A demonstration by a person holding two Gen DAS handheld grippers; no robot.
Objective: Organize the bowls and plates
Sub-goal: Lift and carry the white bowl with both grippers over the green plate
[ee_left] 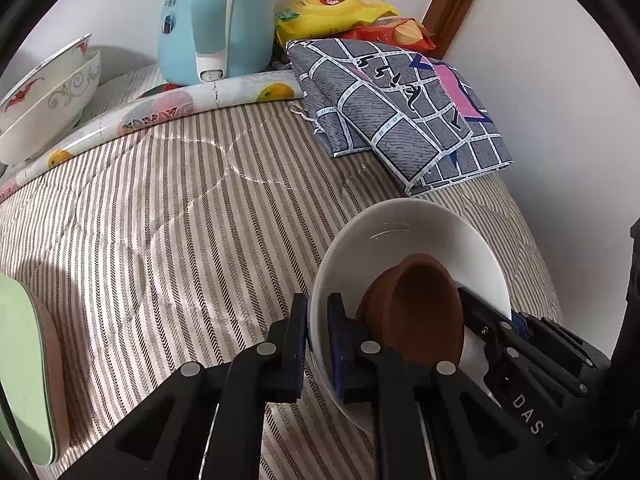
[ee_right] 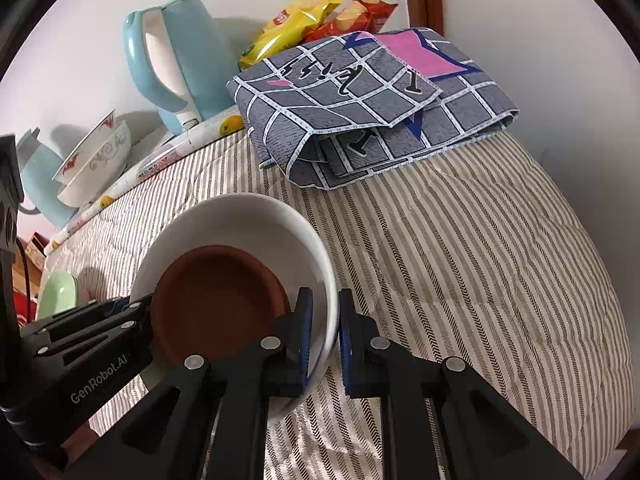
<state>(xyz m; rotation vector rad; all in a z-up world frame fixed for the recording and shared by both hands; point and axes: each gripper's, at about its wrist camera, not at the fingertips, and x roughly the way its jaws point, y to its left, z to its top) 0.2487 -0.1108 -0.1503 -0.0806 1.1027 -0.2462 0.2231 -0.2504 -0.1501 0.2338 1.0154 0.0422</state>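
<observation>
A white bowl (ee_left: 404, 236) sits on the striped cloth with a brown saucer (ee_left: 420, 308) lying tilted inside it. My left gripper (ee_left: 318, 340) is shut on the bowl's left rim, one finger outside and one inside. My right gripper (ee_right: 325, 332) is shut on the opposite rim of the same white bowl (ee_right: 240, 216), with its inner finger next to the brown saucer (ee_right: 216, 300). Each wrist view also shows the other gripper at the far rim: the right gripper (ee_left: 506, 318) and the left gripper (ee_right: 134, 306).
Two stacked patterned bowls (ee_left: 44, 100) lean at the back left. A green plate (ee_left: 24, 360) lies at the left edge. A blue kettle (ee_left: 212, 20), snack bags (ee_left: 332, 12) and a folded grey cloth (ee_left: 400, 112) stand along the wall.
</observation>
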